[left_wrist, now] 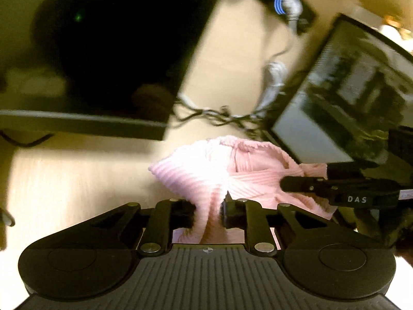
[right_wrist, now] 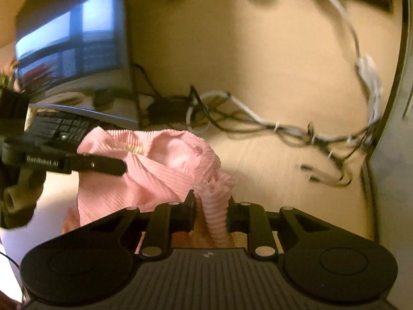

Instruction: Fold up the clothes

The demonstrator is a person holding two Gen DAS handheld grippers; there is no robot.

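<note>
While both views are smeared with blur, the main thing reads clearly: a pink ribbed garment is bunched up above a pale wooden table, pinched at two places. From the left wrist camera, the left gripper has its fingers closed on a gathered fold of the pink cloth, which squeezes up between the pads. Just to the right in that view, the right gripper reaches in sideways with its tip against the same garment.

From the right wrist camera, the right gripper has its fingers closed on a narrow rope of ribbed fabric that runs up between them. The rest of the garment billows to the left, where the left gripper lies across it with its tip on the cloth.

Farther off on the table, a tangle of black and white cables sprawls toward the right edge. A laptop stands at the far left in that view, screen lit and keyboard partly behind the left gripper. The left wrist view shows the laptop at the right, and a large dark object at the far left, too blurred to identify.
</note>
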